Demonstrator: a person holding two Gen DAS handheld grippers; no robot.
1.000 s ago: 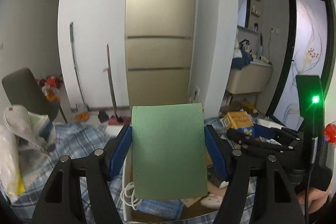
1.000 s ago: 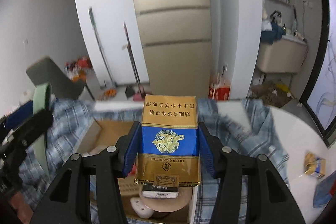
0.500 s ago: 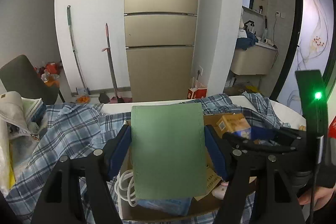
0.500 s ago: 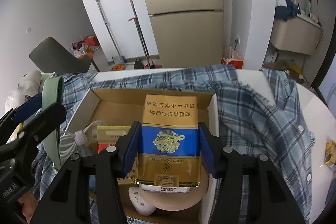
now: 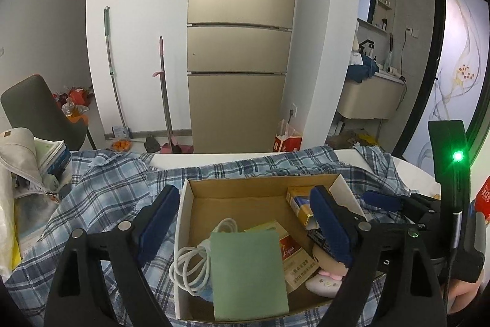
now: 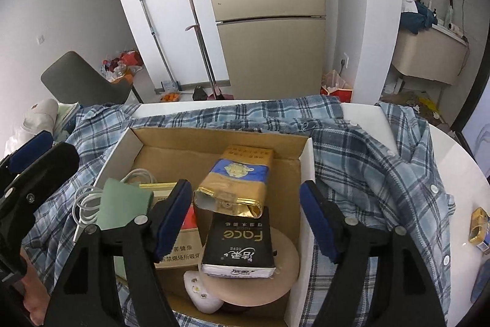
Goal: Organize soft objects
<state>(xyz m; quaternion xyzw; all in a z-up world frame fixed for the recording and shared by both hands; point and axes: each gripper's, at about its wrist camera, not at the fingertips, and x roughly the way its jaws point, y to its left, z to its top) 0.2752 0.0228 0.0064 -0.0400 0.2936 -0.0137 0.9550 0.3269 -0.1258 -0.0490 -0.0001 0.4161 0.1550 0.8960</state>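
Blue-padded and spread wide, the left hand-held gripper (image 5: 245,222) hangs over the cardboard box (image 5: 260,189) with nothing between its jaws; the green pouch (image 5: 249,275) lies flat beneath it, on top of a coiled white cable (image 5: 191,262) and a red-and-white carton (image 5: 294,253). The right hand-held gripper (image 6: 245,216) is equally spread and empty, and the gold-and-blue pack (image 6: 235,183) rests tilted inside the box just ahead of its jaws, leaning on a black tissue pack (image 6: 242,244). The box sits on a plaid shirt (image 6: 367,149) spread across the white table (image 6: 453,149). The leaning pack looks unsteady, so a nudge from a jaw tip pulling out could tip it, and the cable loops lie close enough to the left jaw to snag. Only the right view shows the tissue pack's printed face, the round beige thing under it, and another small gold pack (image 6: 478,224) near the table's edge; the left view alone shows the pouch's full outline and the right tool's green light (image 5: 457,156).
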